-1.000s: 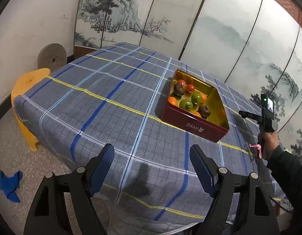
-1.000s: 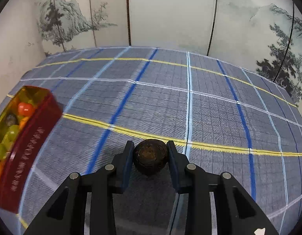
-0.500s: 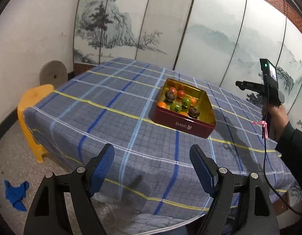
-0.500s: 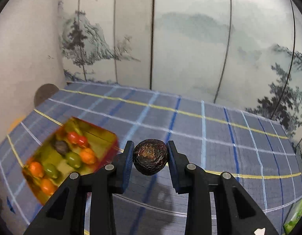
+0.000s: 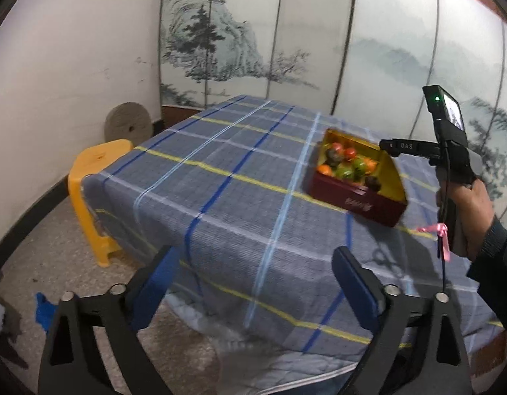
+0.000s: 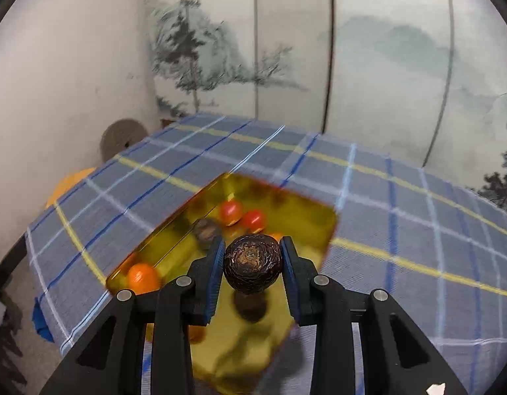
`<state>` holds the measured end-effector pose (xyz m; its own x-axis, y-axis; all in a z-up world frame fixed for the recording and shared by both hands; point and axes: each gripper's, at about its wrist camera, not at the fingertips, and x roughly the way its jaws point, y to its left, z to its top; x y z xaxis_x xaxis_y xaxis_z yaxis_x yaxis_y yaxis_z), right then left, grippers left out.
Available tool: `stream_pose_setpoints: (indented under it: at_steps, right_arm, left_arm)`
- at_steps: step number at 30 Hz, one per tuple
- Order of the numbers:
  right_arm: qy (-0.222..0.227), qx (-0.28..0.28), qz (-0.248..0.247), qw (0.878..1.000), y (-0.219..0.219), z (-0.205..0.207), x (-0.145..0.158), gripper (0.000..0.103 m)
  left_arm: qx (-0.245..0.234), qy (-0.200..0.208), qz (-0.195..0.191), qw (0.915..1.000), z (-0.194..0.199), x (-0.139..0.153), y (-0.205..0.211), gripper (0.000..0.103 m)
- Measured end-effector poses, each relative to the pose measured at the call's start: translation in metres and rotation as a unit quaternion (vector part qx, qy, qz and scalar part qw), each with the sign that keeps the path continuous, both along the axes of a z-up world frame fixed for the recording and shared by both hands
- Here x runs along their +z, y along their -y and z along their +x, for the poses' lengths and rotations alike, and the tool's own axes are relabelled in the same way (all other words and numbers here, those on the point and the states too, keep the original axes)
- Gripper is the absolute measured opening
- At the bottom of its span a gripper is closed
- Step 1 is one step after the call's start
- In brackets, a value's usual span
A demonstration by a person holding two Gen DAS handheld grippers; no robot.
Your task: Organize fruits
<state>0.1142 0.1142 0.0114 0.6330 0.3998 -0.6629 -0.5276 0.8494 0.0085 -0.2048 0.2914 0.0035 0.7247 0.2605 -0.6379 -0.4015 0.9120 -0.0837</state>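
Change since earlier frames: right gripper (image 6: 250, 263) has travelled from open tablecloth to a position over the red tin (image 5: 371, 202); left gripper (image 5: 253, 276) has drawn back from the table and its jaws have just been opening, nothing between them.
Right gripper: closed on the dark brown fruit (image 6: 252, 263), both blue pads pressing its sides.
Left gripper: spread wide and empty, off the near edge of the table.
Tin contents: red, orange, green and dark fruits lie on the gold floor; in the right wrist view two red fruits (image 6: 241, 215) sit beyond the held fruit and an orange fruit (image 6: 142, 276) lies at the near left corner.
Step in hand: carrying the held fruit over the tin for placing, apparently.
Next move: probably a short descent toward a bare patch of the gold floor, then release; dropped from height, the round fruit might roll or bounce.
Setting: plaid tablecloth (image 5: 220, 177); yellow stool (image 5: 95, 177) beside the table.
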Motion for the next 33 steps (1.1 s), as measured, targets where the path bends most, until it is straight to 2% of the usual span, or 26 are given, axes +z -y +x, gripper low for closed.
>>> stream_pose_setpoints:
  at_steps: [6,9,13,21,30,33]
  right_arm:
    - [-0.032,0.012,-0.01,0.999,-0.008,-0.015,-0.038,0.03]
    - [-0.042,0.012,-0.015,0.999,-0.006,-0.018,-0.051,0.031]
    - [-0.051,0.01,-0.022,0.998,-0.006,-0.021,-0.063,0.031]
    - [-0.048,0.009,-0.018,0.999,-0.01,-0.025,-0.067,0.031]
    - [-0.045,0.01,-0.016,0.999,-0.006,-0.025,-0.065,0.031]
    - [-0.045,0.01,-0.015,0.999,-0.006,-0.025,-0.065,0.031]
  left_arm:
    - [0.043,-0.036,0.029,0.998,0.006,-0.016,-0.006,0.102]
    - [0.048,-0.064,0.042,0.9959,0.013,-0.025,-0.006,0.102]
    - [0.05,-0.066,0.051,0.9953,0.017,-0.029,-0.005,0.102]
    - [0.048,-0.078,0.067,0.9935,0.023,-0.03,0.002,0.102]
    - [0.041,-0.074,0.053,0.995,0.021,-0.028,0.004,0.102]
    - [0.042,-0.074,0.059,0.9946,0.02,-0.027,0.005,0.102]
